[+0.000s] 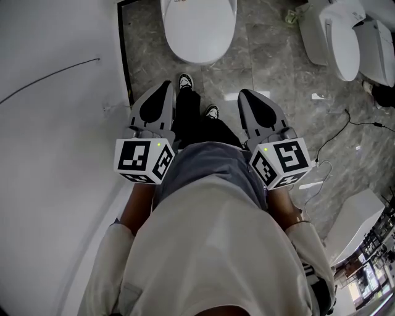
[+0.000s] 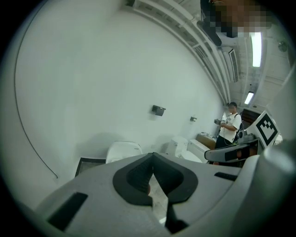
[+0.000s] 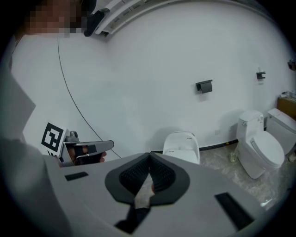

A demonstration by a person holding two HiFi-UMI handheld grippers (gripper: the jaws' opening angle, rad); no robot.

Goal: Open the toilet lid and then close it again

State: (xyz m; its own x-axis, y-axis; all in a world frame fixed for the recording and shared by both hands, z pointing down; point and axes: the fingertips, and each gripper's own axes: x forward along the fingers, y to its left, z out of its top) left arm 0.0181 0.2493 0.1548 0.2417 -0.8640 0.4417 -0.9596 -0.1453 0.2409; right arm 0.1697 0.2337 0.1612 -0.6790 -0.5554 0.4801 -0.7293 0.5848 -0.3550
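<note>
- Location: the toilet (image 1: 199,28) stands ahead of the person, at the top of the head view, its back to the white wall (image 1: 55,123). It is well apart from both grippers
- Lid (image 1: 197,18): down and flat, so the opening step is not yet done
- Left gripper (image 1: 165,86): jaws closed tip to tip, nothing between them; held out in front at waist level
- Right gripper (image 1: 245,94): the same, tips together and empty
- Orientation: the toilet's long axis runs from the wall toward the person, up and down in the head view. The rounded nose points at the person; the hinge end is judged to lie by the wall, beyond the frame's top edge
- Risk 1: closed jaws cannot take the lid's front edge. A tip pushed under the rim is likely to skid off the smooth, glossy surface
- Risk 2: a lid lifted on a poor hold may drop and slam, since it swings about the far hinge and falls toward the nose
- Risk 3: other toilets (image 1: 342,37) stand to the right, so an approach that drifts that way would end at the wrong one
- Risk 4: a cable (image 1: 336,133) lies on the floor (image 1: 271,62) to the right and could catch a foot on the way in
</note>
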